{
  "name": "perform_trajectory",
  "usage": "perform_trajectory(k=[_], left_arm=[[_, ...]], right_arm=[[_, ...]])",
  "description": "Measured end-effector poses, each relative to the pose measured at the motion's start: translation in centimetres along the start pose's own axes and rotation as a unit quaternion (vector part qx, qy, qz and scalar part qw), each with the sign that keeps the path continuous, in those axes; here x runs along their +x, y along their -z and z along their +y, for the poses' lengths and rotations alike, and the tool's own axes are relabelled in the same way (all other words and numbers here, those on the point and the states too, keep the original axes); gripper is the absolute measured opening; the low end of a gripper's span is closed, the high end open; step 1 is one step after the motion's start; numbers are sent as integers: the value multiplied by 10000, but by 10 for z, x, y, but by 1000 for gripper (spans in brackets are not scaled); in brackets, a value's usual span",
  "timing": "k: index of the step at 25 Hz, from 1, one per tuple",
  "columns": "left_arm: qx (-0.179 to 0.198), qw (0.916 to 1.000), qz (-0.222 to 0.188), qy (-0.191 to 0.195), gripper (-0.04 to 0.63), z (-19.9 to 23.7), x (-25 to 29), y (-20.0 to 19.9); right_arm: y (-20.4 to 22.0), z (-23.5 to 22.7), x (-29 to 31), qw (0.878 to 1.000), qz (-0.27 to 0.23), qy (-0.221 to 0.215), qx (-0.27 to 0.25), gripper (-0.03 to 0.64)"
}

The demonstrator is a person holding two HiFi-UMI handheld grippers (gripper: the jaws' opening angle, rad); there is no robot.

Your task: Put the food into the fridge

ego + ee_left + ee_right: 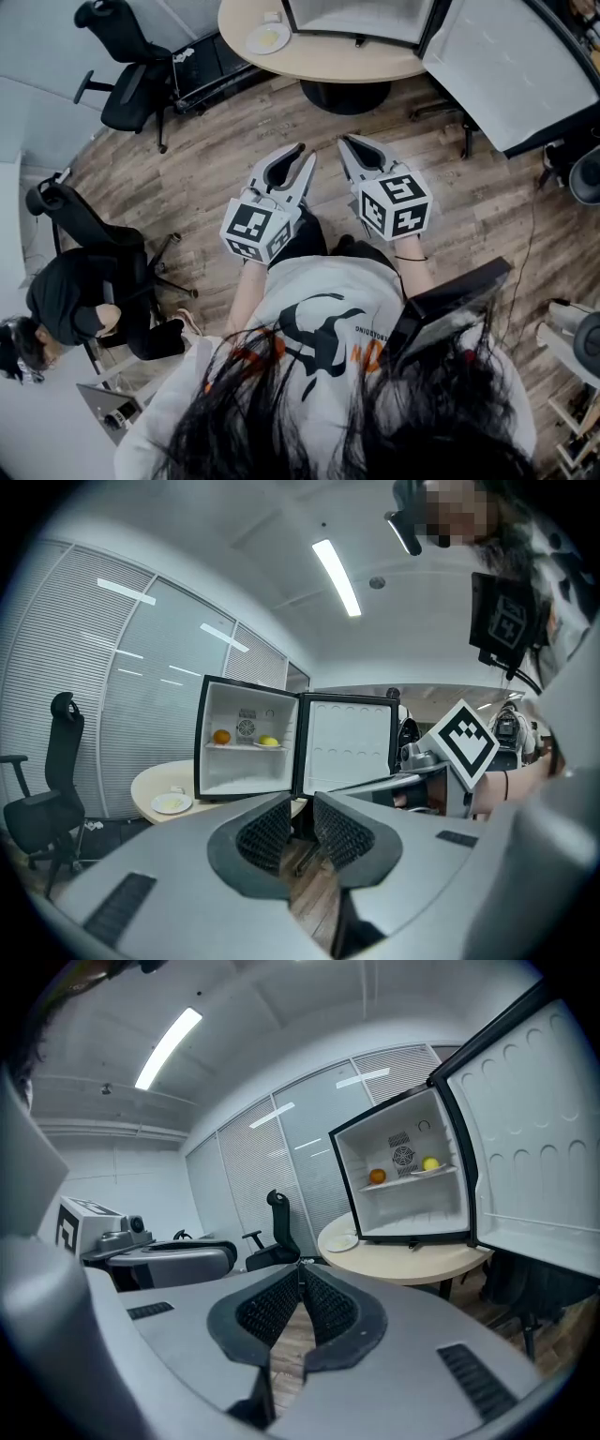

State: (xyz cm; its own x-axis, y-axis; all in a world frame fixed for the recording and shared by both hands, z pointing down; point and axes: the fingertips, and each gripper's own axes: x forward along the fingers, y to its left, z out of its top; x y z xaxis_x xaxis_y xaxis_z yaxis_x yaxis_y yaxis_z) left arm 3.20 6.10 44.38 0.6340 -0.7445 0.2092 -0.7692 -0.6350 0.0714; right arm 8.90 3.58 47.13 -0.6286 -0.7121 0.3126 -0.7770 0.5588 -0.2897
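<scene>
By my reading the job is mostly done, perhaps finished. The fridge (225,766) sits on the round table (150,782) with its door (347,742) swung wide. On its upper shelf I can see an orange (221,736) to the left and a yellow fruit (268,741) to the right, a little apart from each other. The lower part of the fridge looks bare. I carry nothing. My left gripper (302,803) has its jaws a narrow gap apart, with only wooden floor showing between them. My right gripper (300,1267) is closed, its tips touching and nothing caught between the pads. Both are held low in front of me over the floor, well short of the table. The one open question is the plate (172,802) on the table just left of the fridge. Something pale and yellowish shows on it, but it is too small for me to tell whether that is food or only a mark. If it is food, that piece has yet to go onto a shelf. Otherwise, what remains is to shut the door.
</scene>
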Motion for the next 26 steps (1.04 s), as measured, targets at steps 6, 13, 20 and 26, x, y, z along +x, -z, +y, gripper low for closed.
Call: perform_trajectory(k=[6,13,20,26], left_arm=[[11,9999,-123,25,74,1,-2,-7],[-9,9997,-226,-5,74,0,-4,-11],[-29,9996,-263,-46,74,2,-3,-12],[-35,9997,-248,-44,74,3,2,-11]], right_arm=[[-2,3,-2,9999,24,43,-112,32],[-1,3,-3,9998,79,34,-159,32],[1,0,-2,9997,144,24,-195,32],[3,-6,1,9997,207,38,-145,32]])
